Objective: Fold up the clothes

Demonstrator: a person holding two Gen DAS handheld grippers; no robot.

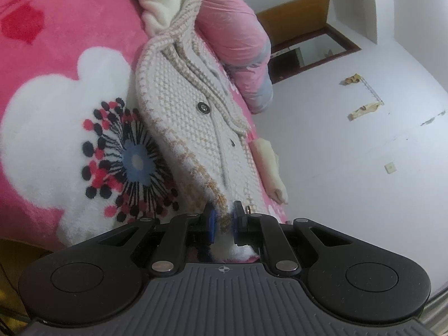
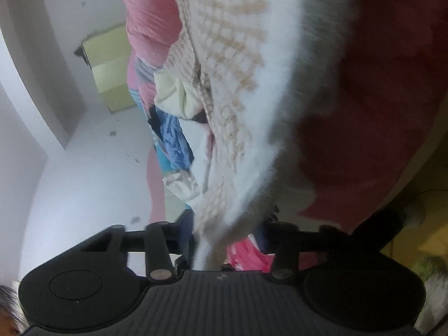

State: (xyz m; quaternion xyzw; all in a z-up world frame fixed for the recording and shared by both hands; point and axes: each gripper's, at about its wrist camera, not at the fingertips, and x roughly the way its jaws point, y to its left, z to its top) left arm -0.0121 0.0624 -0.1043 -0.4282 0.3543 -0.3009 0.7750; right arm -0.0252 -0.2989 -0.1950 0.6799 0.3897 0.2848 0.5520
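Pink blanket (image 1: 56, 56) underneath; left gripper (image 1: 223, 224) and right gripper (image 2: 224, 240) both pinch the cardigan (image 1: 190, 117) hem.

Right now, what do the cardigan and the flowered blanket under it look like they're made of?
The cardigan looks like chunky knitted yarn, cream with tan flecks: raised stitches show, with a fuzzy white lining at the edge the left claw holds. The blanket seems plush fleece: a soft, matte pile with a printed flower.

You see a chunky, rough-knit wool cardigan (image 1: 179, 117) with glossy buttons (image 1: 202, 108), lying on a plush, fuzzy fleece blanket (image 1: 56, 64); the wall (image 1: 350, 154) is matt.
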